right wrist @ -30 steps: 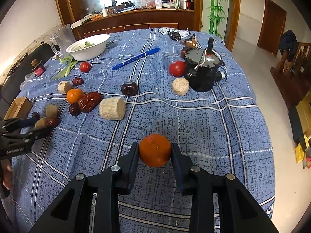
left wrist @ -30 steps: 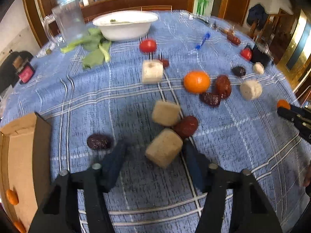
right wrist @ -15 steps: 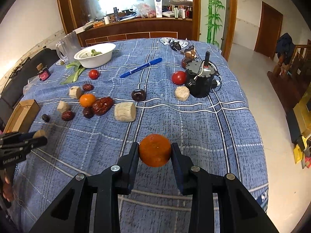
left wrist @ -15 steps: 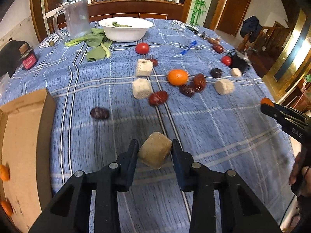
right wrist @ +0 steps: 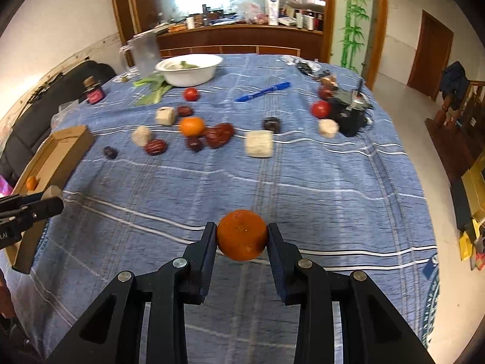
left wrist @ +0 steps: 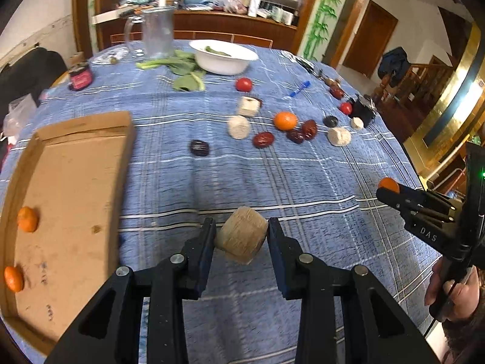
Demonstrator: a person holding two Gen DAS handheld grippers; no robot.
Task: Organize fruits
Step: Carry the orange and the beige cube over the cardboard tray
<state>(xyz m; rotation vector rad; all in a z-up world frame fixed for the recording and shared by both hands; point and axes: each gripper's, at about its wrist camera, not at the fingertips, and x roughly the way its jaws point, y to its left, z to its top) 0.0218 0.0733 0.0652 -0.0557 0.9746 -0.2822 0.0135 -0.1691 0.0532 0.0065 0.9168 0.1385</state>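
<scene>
Left gripper (left wrist: 242, 238) clamped on a tan corn-cob piece (left wrist: 242, 239), just right of the cardboard tray (left wrist: 78, 163). Right gripper (right wrist: 242, 236) clamped on a tangerine (right wrist: 242, 234), farther right of the tray. Two tangerines (left wrist: 27, 219) inside. Beyond, dates (left wrist: 263, 139) scattered.

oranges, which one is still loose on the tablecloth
The orange beside the dark red dates mid-table. Two others lie in the cardboard box, and the right gripper holds another.
</scene>
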